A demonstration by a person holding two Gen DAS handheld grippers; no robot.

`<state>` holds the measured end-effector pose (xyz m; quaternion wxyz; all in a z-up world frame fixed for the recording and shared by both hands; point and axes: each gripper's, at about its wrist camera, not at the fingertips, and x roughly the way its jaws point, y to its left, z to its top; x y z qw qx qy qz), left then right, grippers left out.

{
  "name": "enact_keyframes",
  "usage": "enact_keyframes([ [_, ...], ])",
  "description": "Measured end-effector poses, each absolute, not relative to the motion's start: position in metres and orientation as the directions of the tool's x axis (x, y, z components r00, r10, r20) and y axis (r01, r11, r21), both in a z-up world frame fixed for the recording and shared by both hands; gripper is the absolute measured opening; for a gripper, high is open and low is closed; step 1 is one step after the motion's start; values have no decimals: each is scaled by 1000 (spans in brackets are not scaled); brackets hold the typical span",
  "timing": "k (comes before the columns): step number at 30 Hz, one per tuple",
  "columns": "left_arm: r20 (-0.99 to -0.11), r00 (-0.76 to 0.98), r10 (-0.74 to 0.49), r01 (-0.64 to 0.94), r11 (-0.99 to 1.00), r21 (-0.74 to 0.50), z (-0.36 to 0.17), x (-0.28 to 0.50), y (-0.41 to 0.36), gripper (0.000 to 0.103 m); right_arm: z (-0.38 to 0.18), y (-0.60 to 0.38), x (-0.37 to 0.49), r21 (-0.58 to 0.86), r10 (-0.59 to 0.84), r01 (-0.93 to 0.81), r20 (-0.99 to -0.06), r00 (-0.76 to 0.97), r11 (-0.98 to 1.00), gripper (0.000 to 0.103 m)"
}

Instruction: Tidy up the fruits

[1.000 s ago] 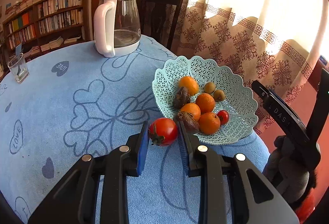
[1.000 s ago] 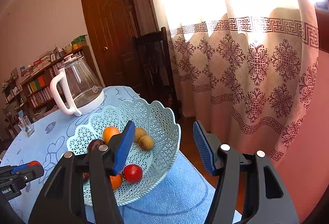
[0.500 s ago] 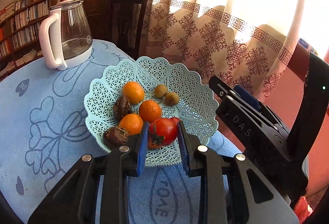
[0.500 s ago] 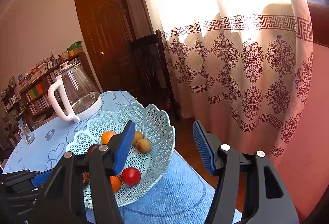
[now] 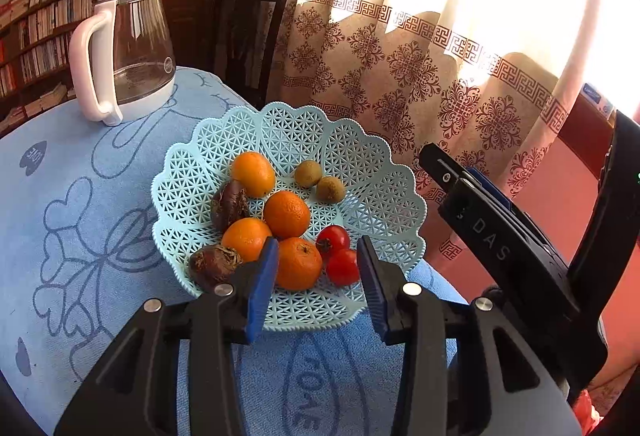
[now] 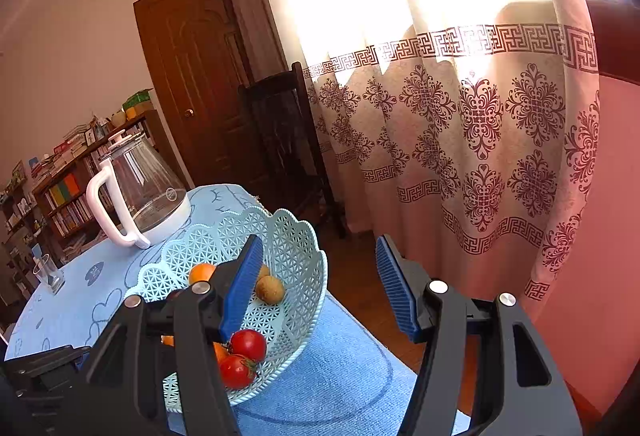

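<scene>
A pale green lattice basket (image 5: 372, 171) sits on the blue tablecloth and holds several oranges, two brown passion fruits, two kiwis (image 5: 319, 179) and two red tomatoes (image 5: 343, 267). My left gripper (image 5: 318, 282) is open and empty just above the basket's near rim; the nearer tomato lies between its blue pads. My right gripper (image 6: 320, 284) is open and empty, held to the right of the basket (image 6: 296, 256) past the table's edge. The two tomatoes (image 6: 237, 371) show at the basket's near side in the right wrist view.
A glass kettle (image 5: 128, 55) with a white handle stands at the back of the table. A drinking glass (image 6: 49, 274) stands far left. A dark chair (image 6: 288, 139), patterned curtain and bookshelves lie beyond. The right gripper's black body (image 5: 520, 256) is to the right of the basket.
My left gripper carried the tomato from the cloth over the basket, then opened and let it go into the basket beside the other tomato. The right gripper has stayed open.
</scene>
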<state>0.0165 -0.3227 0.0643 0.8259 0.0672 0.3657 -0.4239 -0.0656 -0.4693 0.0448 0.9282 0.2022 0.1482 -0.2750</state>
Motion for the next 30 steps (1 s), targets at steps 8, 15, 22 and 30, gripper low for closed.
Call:
enact_keyframes([
  [8,-632,430,-645,714,671,-200,77,21,-302,62,45,-469,-67,297,-452,571,-383,806,766,67],
  [15,-612,512,-603,653,736,-178,86,28,-282,64,45,-469,-68,303,-453,570,-377,808,764,67],
  [22,-590,619,-519,576,810,-108,89,31,-261,77,46,-468,-70,320,-424,545,-376,824,775,78],
  [30,-565,711,-418,491,871,-26,86,29,-242,92,47,-448,-80,341,-314,448,-381,870,827,94],
])
